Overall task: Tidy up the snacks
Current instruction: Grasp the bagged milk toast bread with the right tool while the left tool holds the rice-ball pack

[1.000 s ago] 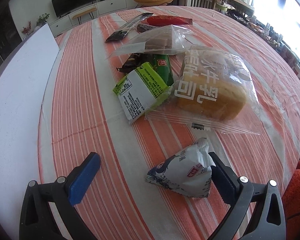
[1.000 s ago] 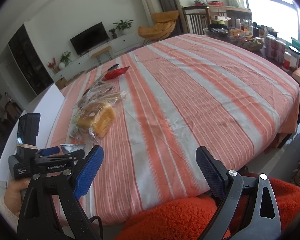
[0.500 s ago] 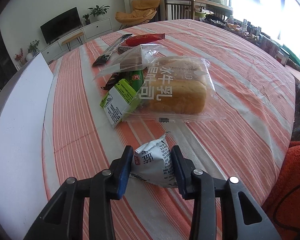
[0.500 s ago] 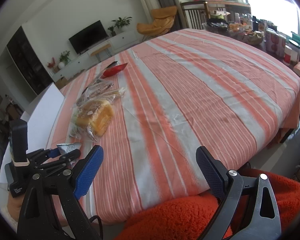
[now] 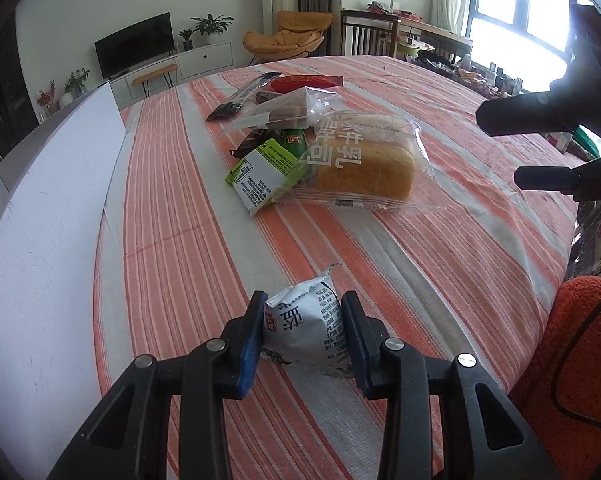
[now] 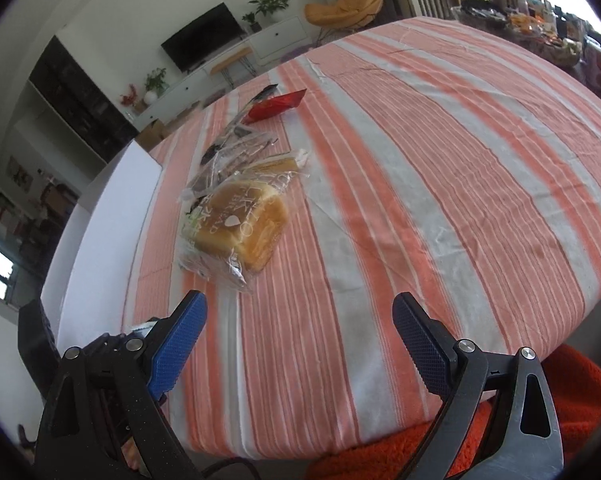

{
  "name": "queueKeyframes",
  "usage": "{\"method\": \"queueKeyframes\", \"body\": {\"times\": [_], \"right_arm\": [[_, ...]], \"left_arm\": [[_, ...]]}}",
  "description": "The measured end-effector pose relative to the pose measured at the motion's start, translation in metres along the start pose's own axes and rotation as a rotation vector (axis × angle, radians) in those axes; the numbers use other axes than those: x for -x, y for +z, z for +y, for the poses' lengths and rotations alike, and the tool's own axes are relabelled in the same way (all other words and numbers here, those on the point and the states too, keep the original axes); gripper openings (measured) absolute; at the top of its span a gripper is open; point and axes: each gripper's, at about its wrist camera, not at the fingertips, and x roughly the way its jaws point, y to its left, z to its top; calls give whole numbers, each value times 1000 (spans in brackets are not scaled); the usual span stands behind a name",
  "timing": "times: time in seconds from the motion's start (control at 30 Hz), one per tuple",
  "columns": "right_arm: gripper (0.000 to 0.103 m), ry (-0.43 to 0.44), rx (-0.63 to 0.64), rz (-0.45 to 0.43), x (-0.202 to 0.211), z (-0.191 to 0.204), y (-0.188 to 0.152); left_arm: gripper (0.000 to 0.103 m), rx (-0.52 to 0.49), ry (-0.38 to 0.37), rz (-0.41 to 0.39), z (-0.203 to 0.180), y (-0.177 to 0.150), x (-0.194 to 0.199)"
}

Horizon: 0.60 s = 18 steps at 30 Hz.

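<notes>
In the left wrist view, the small white snack packet point(image 5: 304, 330), which a second ago lay loose between spread jaws, is now clamped by the left gripper point(image 5: 305, 334) and is seen raised near the front edge of the striped tablecloth point(image 5: 172, 208), so the first pick appears secured. In the right wrist view, the right gripper point(image 6: 298, 340) is held wide open and empty above that edge, with the bread bag point(image 6: 240, 224) and other packets piled toward the left edge beside a white board point(image 6: 100, 216), a living room behind.

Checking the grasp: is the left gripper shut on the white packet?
Shut on it. Both blue fingers press the white packet's sides in the left wrist view.
</notes>
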Motion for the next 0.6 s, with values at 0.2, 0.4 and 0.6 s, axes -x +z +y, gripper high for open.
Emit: {"method": "queueKeyframes", "body": {"times": [0.2,0.4,0.6], "right_arm": [[96,-124,38,95,-78,68,50],[95,-316,66,171,-126,61,42],[78,-262,18,82,-83,10,30]], "left_arm": [[37,34,13,-10,4,-1,0],[37,71,3,-17,16,-5,3],[37,99,-11,-36,20,-6,1]]}}
